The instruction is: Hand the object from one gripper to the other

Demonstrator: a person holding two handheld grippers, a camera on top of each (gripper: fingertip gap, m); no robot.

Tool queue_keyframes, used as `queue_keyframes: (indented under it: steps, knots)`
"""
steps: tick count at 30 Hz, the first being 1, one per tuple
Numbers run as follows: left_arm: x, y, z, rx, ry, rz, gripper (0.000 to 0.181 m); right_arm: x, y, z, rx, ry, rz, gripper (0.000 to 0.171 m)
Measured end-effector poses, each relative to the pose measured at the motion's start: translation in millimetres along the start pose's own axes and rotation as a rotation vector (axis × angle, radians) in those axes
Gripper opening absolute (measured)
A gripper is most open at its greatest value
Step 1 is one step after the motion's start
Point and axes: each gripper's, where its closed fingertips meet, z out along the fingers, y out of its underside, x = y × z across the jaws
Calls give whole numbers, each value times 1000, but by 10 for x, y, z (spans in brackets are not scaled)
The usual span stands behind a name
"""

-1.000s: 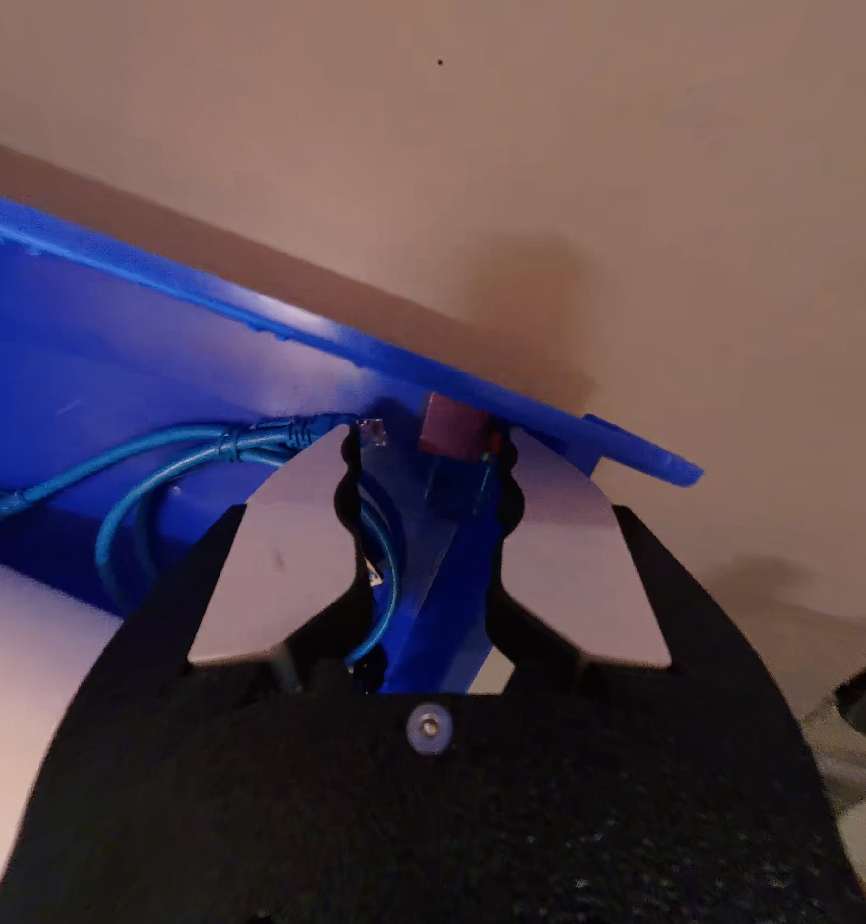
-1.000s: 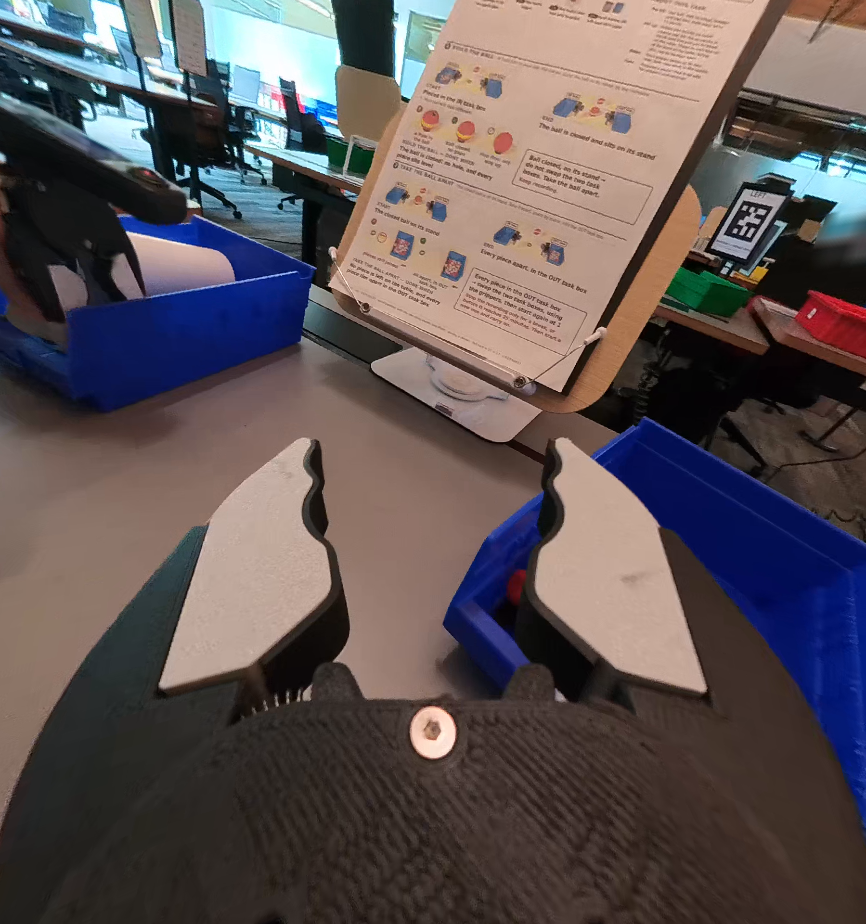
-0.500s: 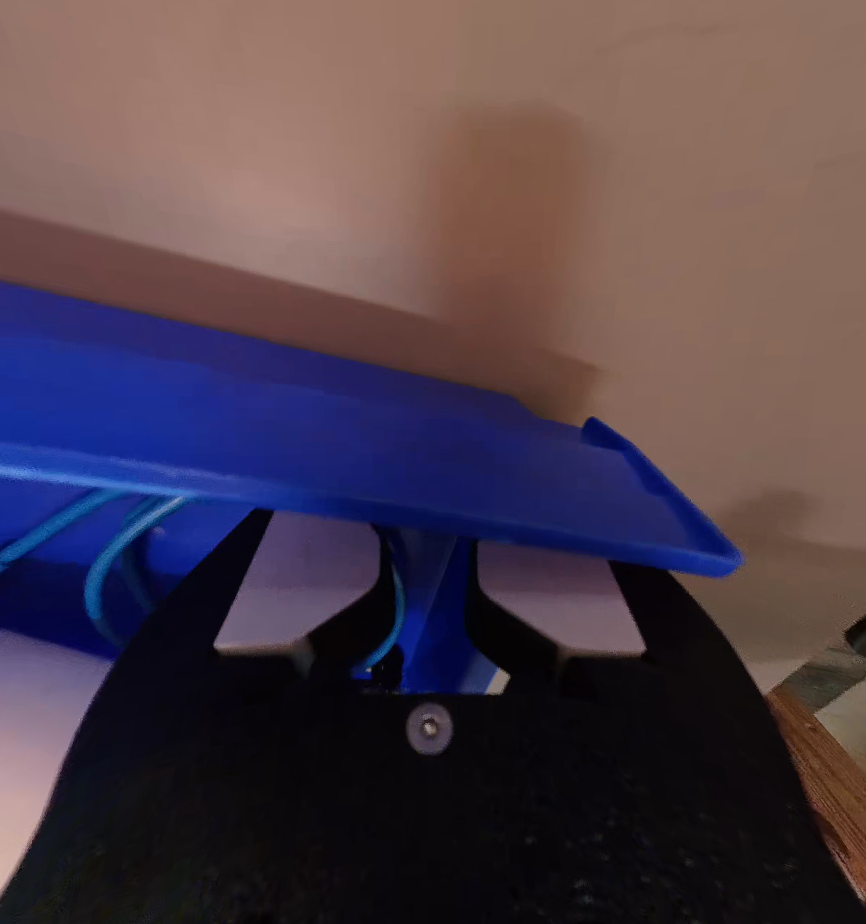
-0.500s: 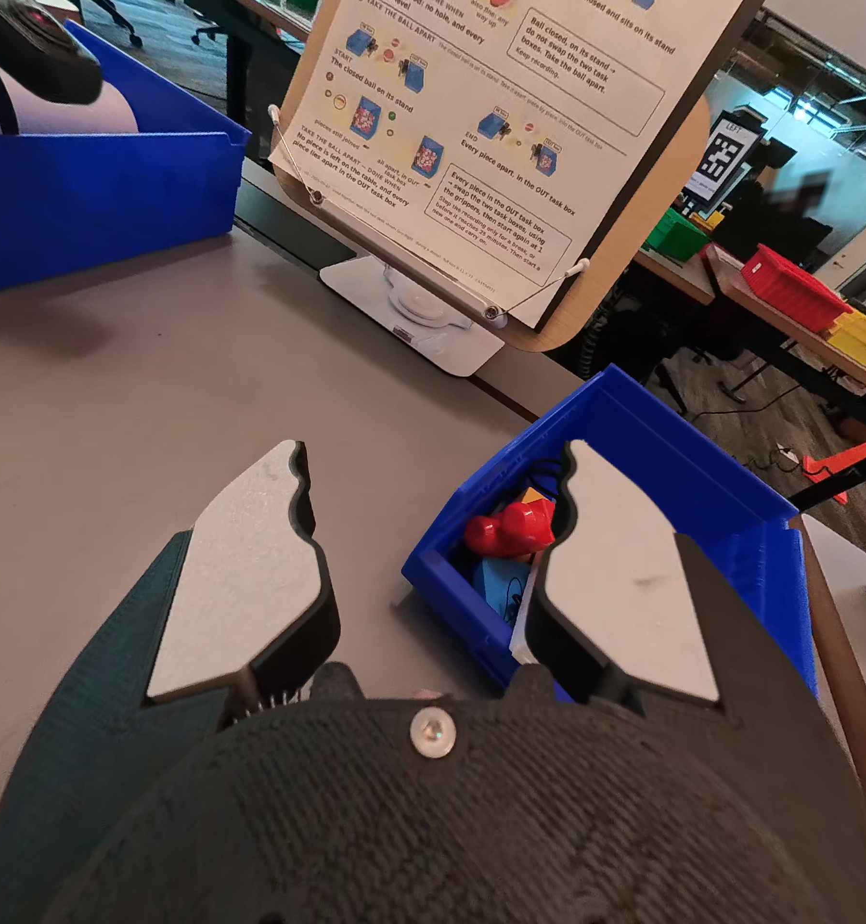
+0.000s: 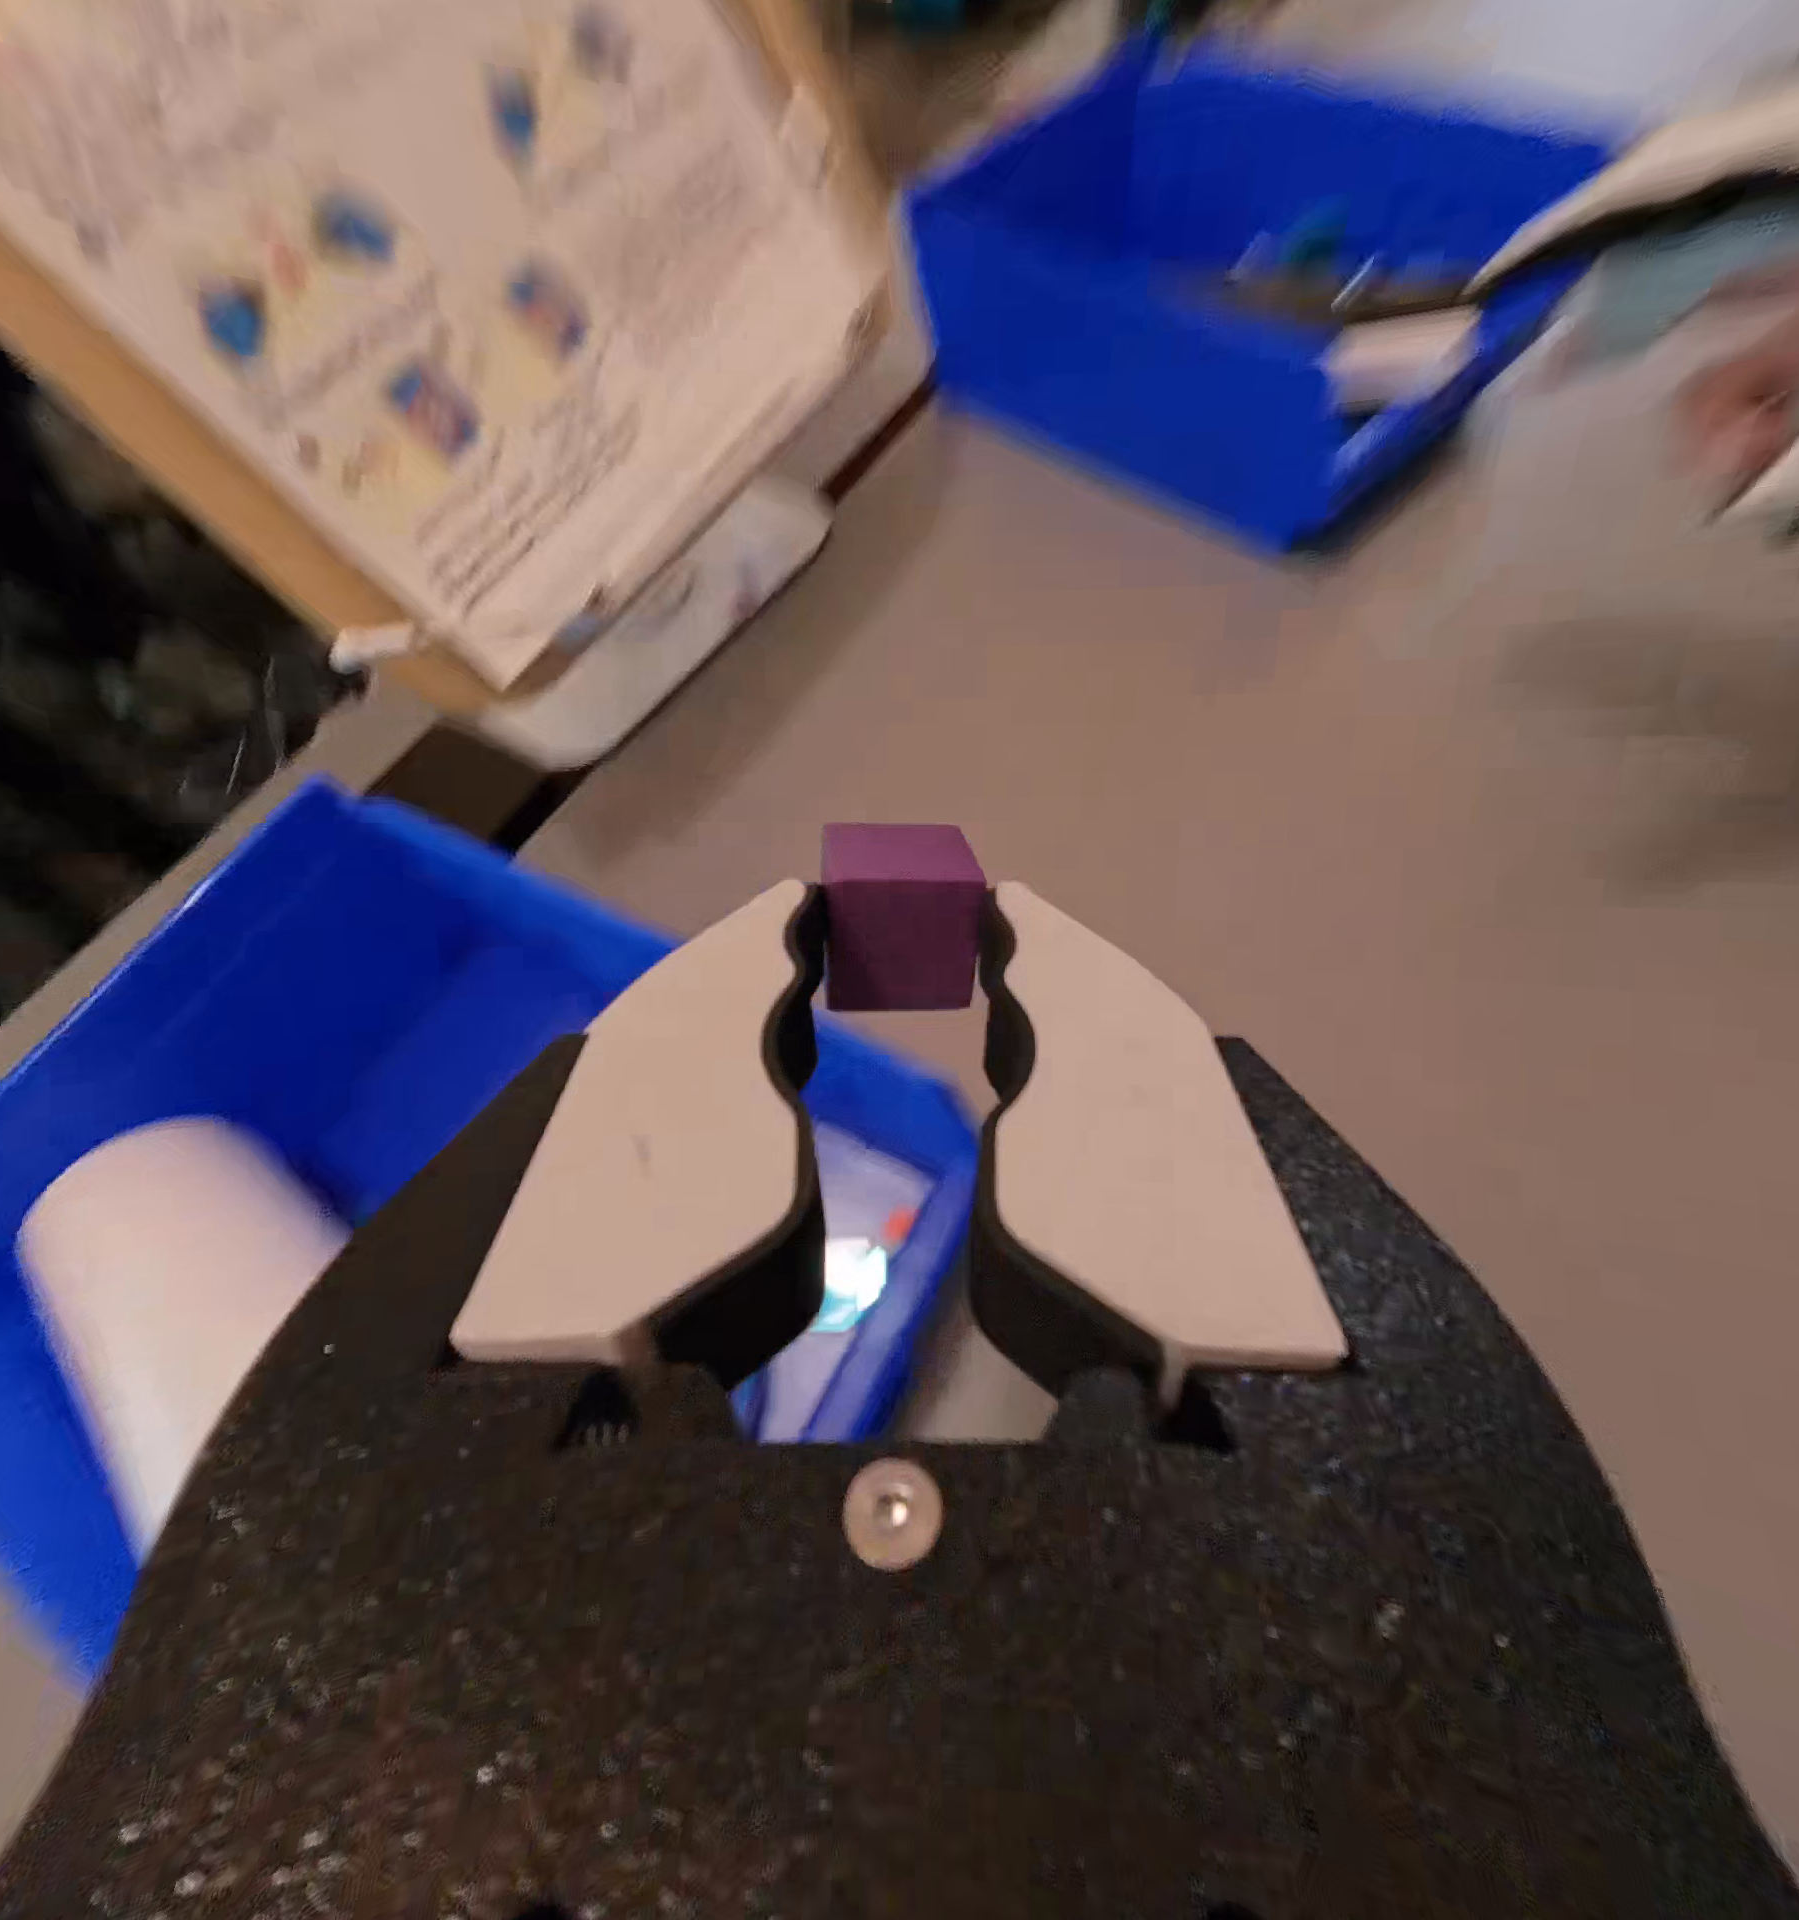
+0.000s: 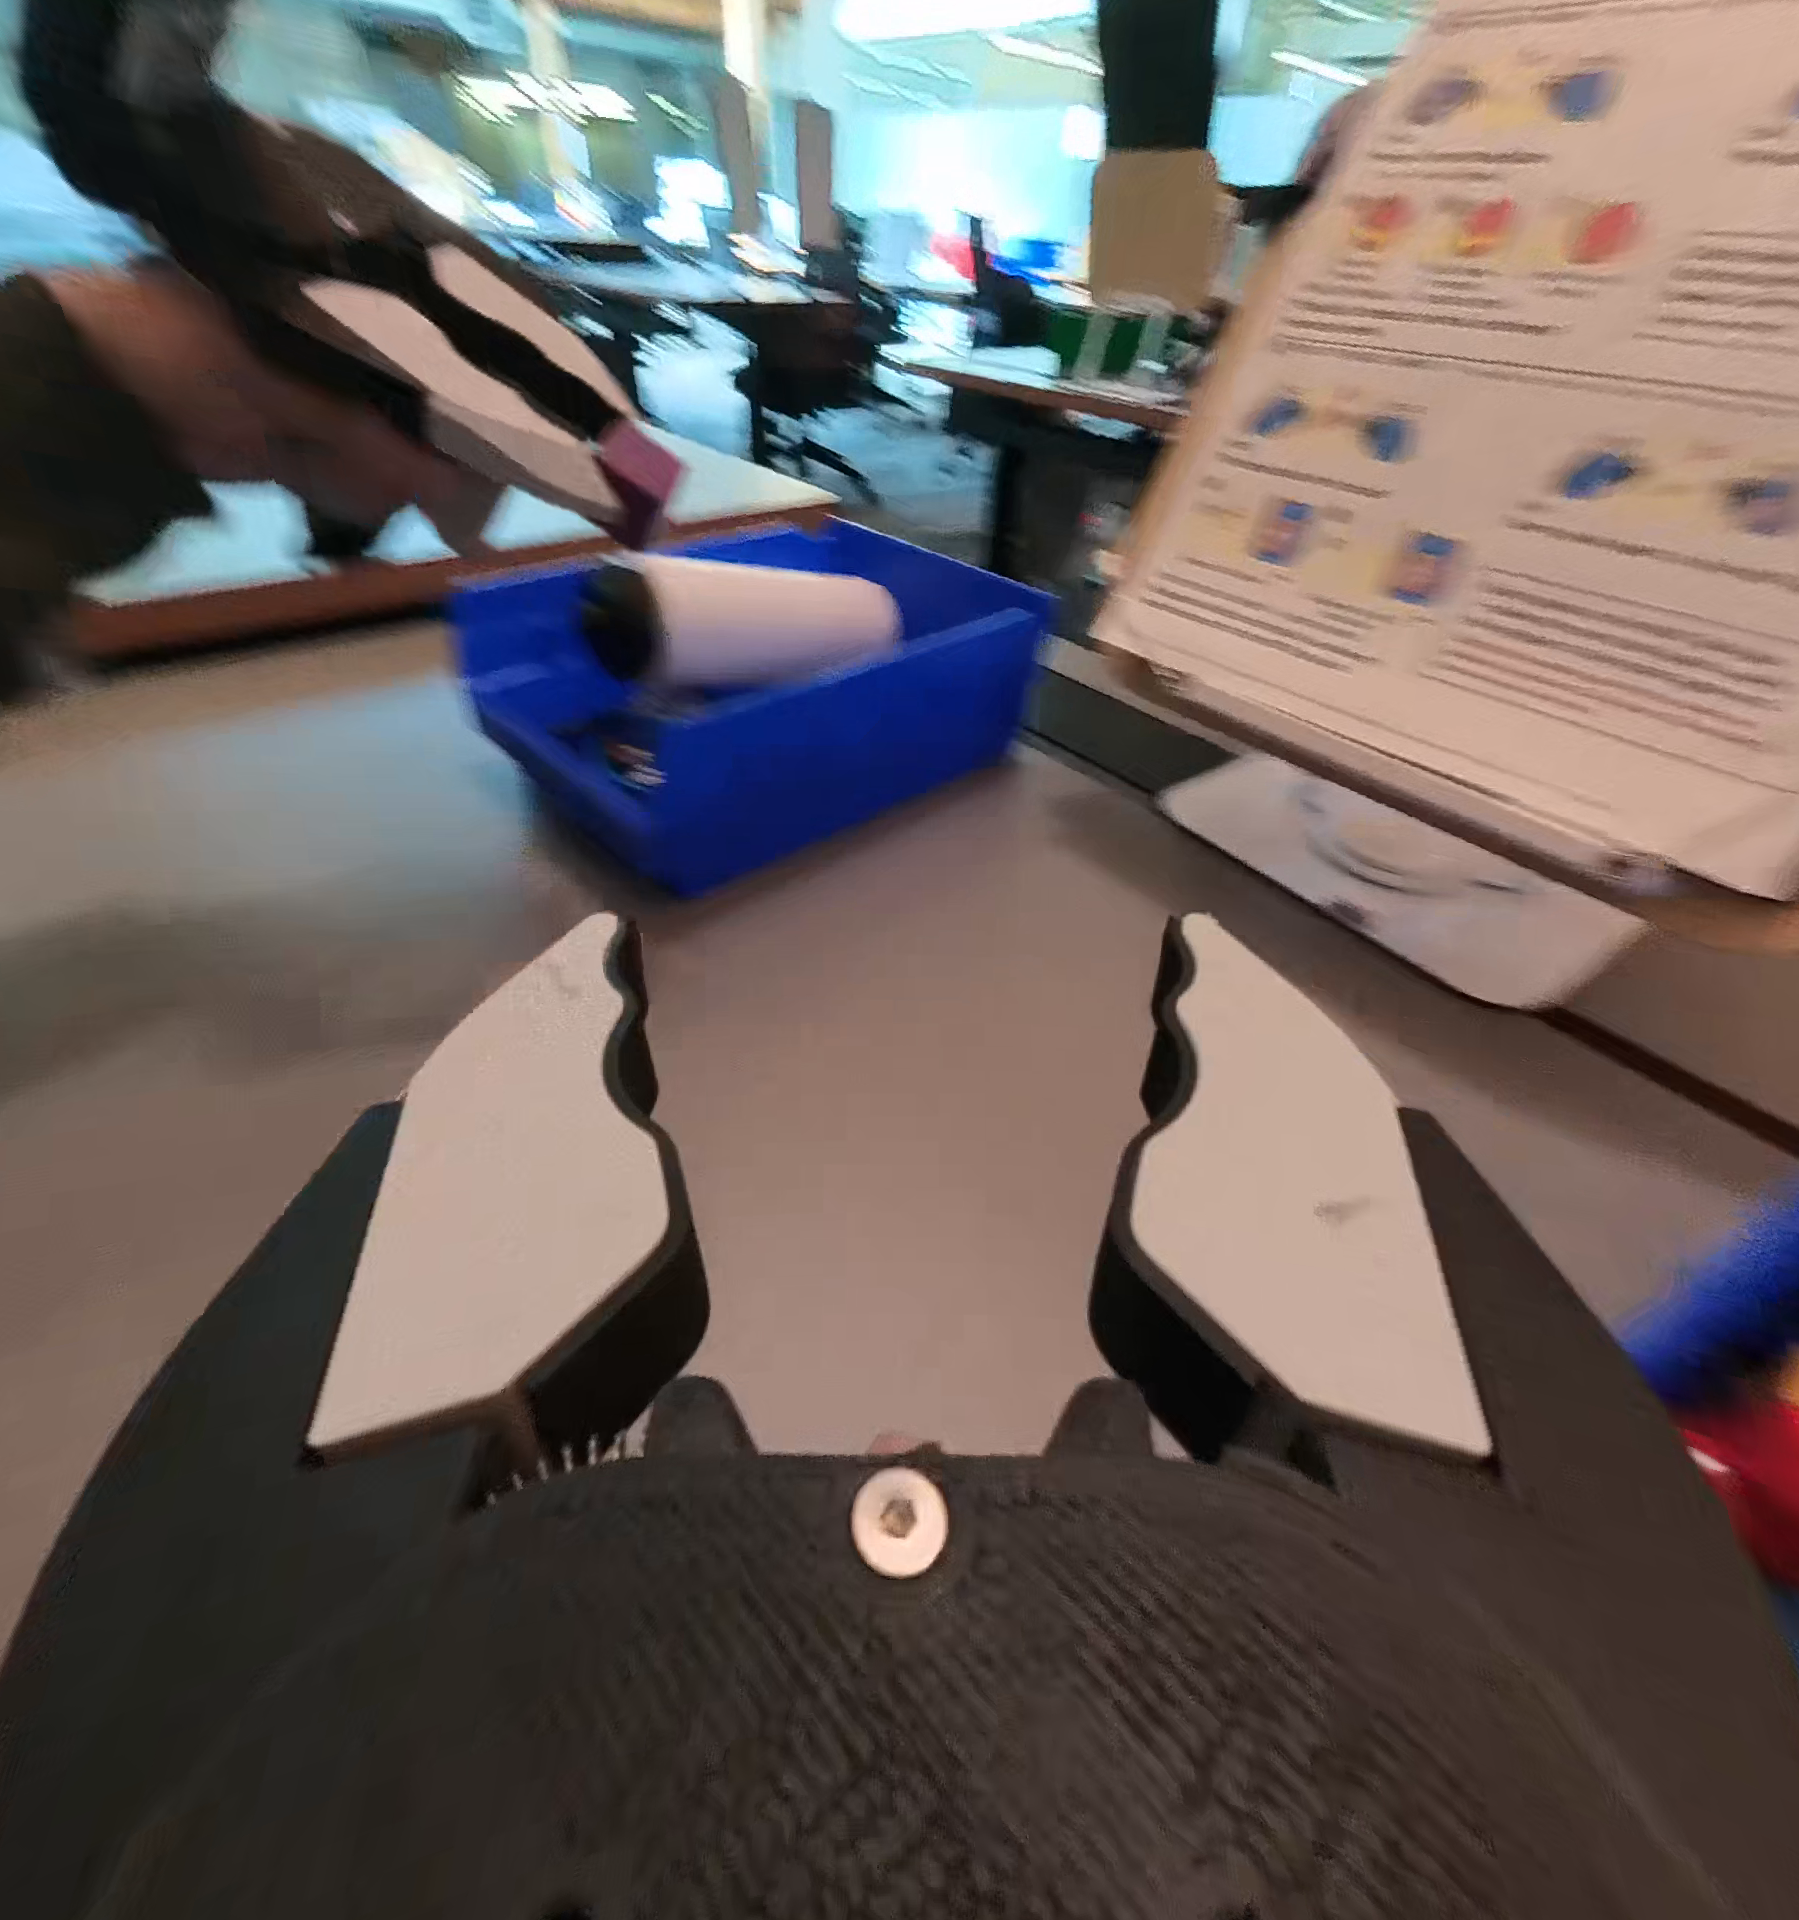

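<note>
I now have the purple cube (image 5: 901,920) clenched between the tips of my left gripper (image 5: 901,935) fingers, lifted clear above the bench (image 5: 1238,831); half a second ago those fingers were still down inside the blue bin (image 5: 282,997) beside the white roll (image 5: 157,1278). So the pick looks done and the handover is next. My right gripper (image 6: 900,1039) fingers are spread wide and empty, the cube (image 6: 643,480) up and to their left, well apart.
</note>
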Motion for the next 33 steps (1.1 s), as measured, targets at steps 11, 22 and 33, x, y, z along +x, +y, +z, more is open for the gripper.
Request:
queue_keyframes:
  steps: [11,22,33]
  knots:
    - [2040,-80,-382,471,109,548,28,-1735,-165,-64,-15,-859,804,63]
    - [2604,-92,-505,515,210,679,28,-2091,-191,-368,81,-864,689,29]
    - [2293,-160,-399,276,114,-105,56,-1451,-239,-397,75,177,-773,28]
